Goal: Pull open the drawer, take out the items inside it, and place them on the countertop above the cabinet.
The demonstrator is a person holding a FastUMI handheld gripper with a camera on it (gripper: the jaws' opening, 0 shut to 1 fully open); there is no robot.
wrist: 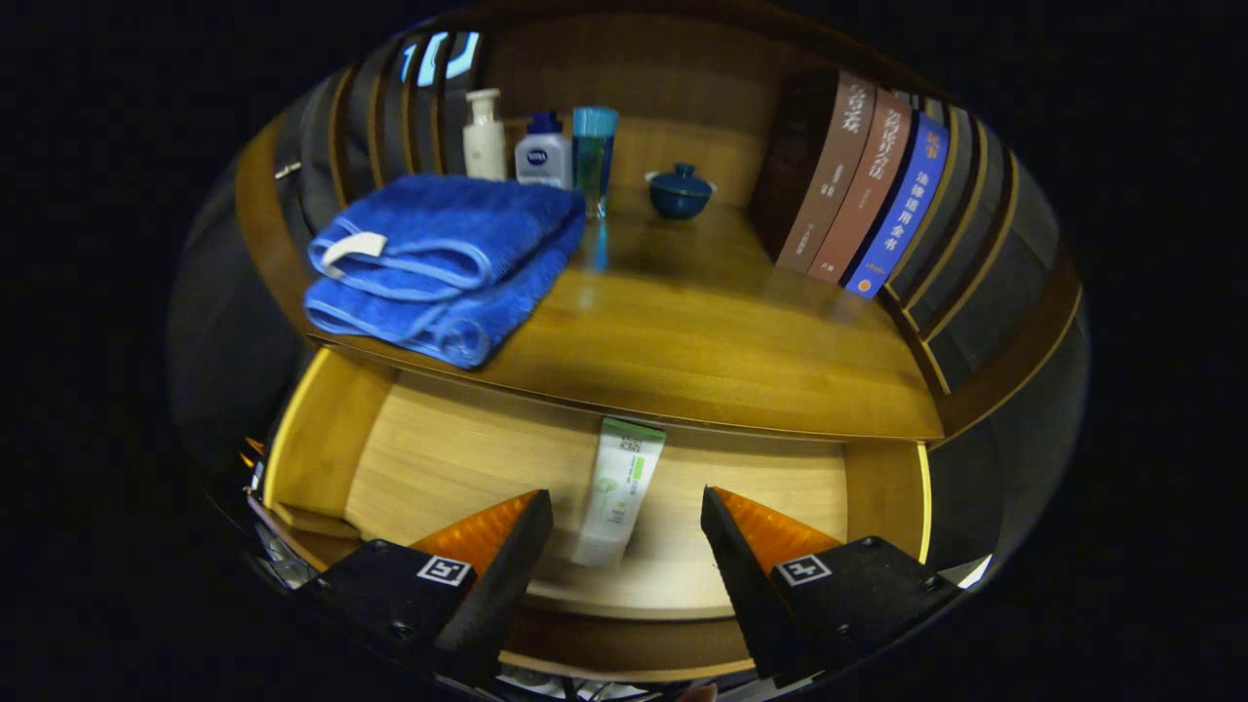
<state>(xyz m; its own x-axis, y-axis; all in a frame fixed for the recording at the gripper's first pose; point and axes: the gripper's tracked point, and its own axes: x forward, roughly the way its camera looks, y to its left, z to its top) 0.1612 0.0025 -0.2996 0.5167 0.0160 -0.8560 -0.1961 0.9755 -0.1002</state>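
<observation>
Drawer open; tube to be grasped by the tool.

In the gripper view, the tool (624, 546) was held open above the drawer (439, 458), its fingers spread to either side of the white-and-green tube (620, 492) and touching nothing. The tube lay flat on the drawer floor, its far end tucked under the front edge of the counter (702, 331). A grasp across the tube's near body, with the tool lowered squarely, was judged best, followed by a withdrawal toward the drawer front before lifting, so that the counter edge would be cleared. On the counter were seen a folded blue towel (439, 263), three bottles (541, 146), a lidded blue bowl (680, 190) and leaning books (863, 195); bare wood between towel and books was judged suitable for placement.
</observation>
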